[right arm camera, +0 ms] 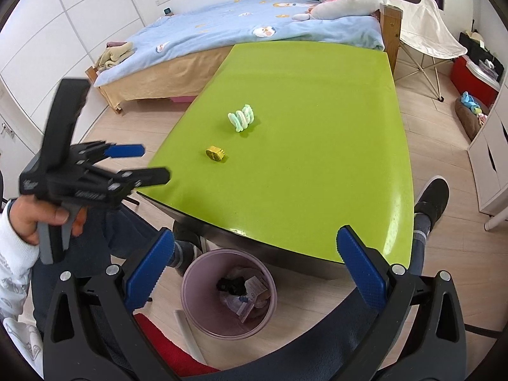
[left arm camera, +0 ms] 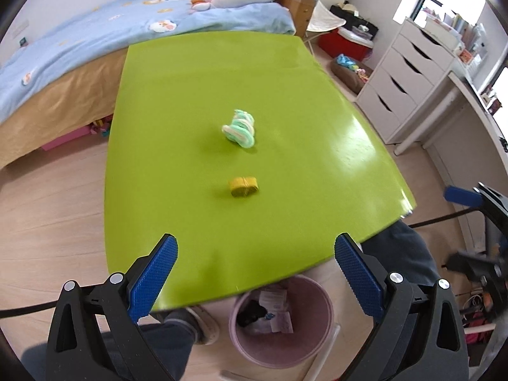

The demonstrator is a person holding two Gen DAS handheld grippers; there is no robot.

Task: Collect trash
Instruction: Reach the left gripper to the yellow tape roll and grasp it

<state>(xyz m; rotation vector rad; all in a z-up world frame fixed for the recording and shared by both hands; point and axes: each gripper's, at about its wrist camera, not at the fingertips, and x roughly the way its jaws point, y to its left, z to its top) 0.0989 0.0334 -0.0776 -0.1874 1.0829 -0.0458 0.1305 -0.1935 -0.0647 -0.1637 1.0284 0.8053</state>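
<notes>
A crumpled green-and-white wrapper (left arm camera: 239,128) and a small yellow wrapper (left arm camera: 243,187) lie on the green table (left arm camera: 190,101). Both show in the right wrist view too, the green one (right arm camera: 241,117) and the yellow one (right arm camera: 216,153). A pink waste bin (left arm camera: 282,319) with trash inside stands on the floor under the table's near edge, also in the right wrist view (right arm camera: 229,293). My left gripper (left arm camera: 255,247) is open and empty over the near edge. My right gripper (right arm camera: 254,244) is open and empty above the bin. The left gripper also shows in the right wrist view (right arm camera: 155,163).
A bed with a blue quilt (left arm camera: 95,38) stands behind the table. White drawers (left arm camera: 406,76) and a desk are on the right. A folding chair (right arm camera: 422,35) stands by the bed. The person's legs and shoes (right arm camera: 431,197) are under the table.
</notes>
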